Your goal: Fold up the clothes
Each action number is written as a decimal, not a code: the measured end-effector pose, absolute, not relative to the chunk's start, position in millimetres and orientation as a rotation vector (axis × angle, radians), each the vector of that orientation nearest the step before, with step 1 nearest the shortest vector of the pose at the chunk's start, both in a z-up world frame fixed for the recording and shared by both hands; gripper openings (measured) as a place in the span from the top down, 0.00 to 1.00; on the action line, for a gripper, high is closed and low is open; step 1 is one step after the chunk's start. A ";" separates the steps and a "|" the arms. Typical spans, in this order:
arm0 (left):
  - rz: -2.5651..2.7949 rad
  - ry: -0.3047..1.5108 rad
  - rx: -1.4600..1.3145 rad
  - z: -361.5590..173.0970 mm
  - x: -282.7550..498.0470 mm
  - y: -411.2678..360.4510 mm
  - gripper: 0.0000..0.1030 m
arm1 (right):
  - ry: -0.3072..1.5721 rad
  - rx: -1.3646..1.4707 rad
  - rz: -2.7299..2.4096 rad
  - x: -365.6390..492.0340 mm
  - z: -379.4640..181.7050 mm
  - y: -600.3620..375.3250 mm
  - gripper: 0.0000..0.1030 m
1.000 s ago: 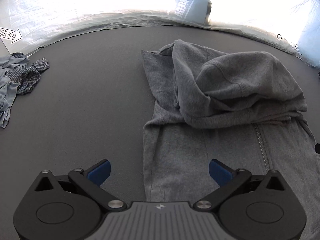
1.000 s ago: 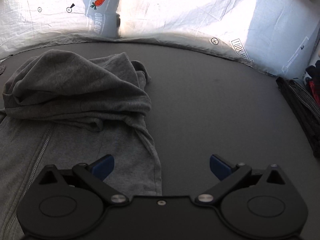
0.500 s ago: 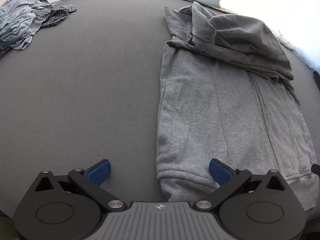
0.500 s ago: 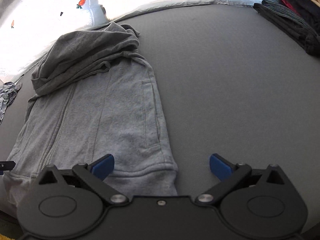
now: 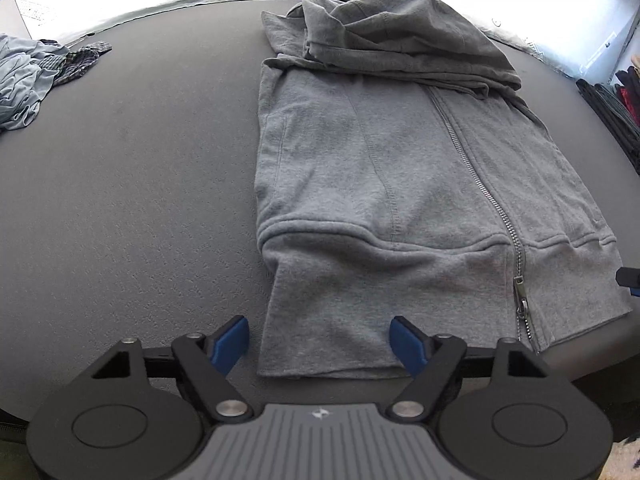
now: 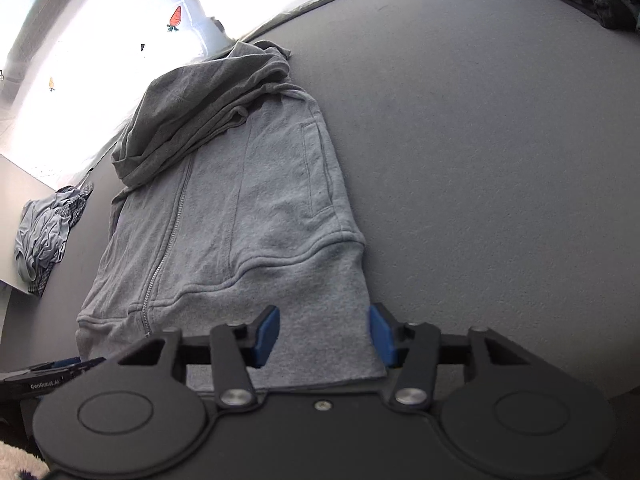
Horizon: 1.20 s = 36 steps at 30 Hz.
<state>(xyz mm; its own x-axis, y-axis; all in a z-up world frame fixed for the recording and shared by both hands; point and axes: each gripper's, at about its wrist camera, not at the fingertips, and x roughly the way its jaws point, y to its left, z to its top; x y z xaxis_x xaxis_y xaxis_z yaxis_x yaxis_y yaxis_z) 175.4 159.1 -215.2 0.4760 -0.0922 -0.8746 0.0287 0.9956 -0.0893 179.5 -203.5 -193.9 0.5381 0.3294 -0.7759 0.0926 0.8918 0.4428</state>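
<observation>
One grey zip hoodie (image 5: 400, 168) lay flat on the dark grey table (image 5: 140, 168), front up, its hood (image 5: 400, 36) bunched in folds at the far end and its hem toward the near table edge. A metal zipper (image 5: 472, 168) ran down the middle, closed, with the pull close to the hem. Both side panels seemed tucked in, but the sleeves were hidden, so how they lay could not be made out. Below the ribbed waistband a flap of fabric reached almost to the table edge.

The left gripper (image 5: 320, 340) sat at the hoodie's near left corner; its jaws were closing, with the hem fabric between the blue pads (image 5: 230, 340), not yet pinched. The right gripper (image 6: 322, 332) sat at the near right corner, its jaws likewise closing with the hem flap between them, the pads beside the cloth but not visibly pressing it. In the left wrist view only a dark sliver of the right one showed at the picture's edge.

Farther off, one crumpled pile of pale blue and checked clothes (image 5: 36, 72) lay at the table's left side, and one stack of dark folded garments (image 5: 612, 112), cut off by the frame, at its right. The bright backdrop (image 6: 100, 40) behind was washed out, with two small carrot prints faintly visible.
</observation>
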 end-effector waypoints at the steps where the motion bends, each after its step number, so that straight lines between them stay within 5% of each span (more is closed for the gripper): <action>1: -0.071 1.064 -0.086 -214.2 174.9 159.5 0.42 | 1.006 0.470 0.158 179.9 -194.9 -204.4 0.57; 3: -0.059 1.051 -0.114 -213.4 174.4 158.6 0.50 | 1.017 0.464 0.162 181.2 -196.3 -207.2 0.68; 5: -0.044 1.041 -0.144 -212.4 173.0 157.7 0.81 | 1.023 0.495 0.183 182.6 -197.7 -212.2 0.94; 6: -0.040 1.036 -0.181 -211.5 172.6 158.5 0.87 | 1.024 0.520 0.200 183.2 -198.5 -215.2 0.95; 19: -0.034 0.750 -0.513 -130.1 185.7 163.3 0.88 | 0.811 0.966 0.439 214.4 -154.7 -255.9 0.95; 36: -0.044 0.527 -0.685 -76.4 324.9 197.0 0.89 | 0.544 1.216 0.410 346.7 -131.5 -273.3 0.96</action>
<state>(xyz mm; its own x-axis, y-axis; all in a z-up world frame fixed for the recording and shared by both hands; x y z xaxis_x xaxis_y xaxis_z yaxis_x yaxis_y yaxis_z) 324.9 197.0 -76.4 0.8686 -0.2080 -0.4498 -0.1311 0.7789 -0.6133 346.7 -273.3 -131.5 0.8035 0.5697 -0.1727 -0.0089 0.3015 0.9534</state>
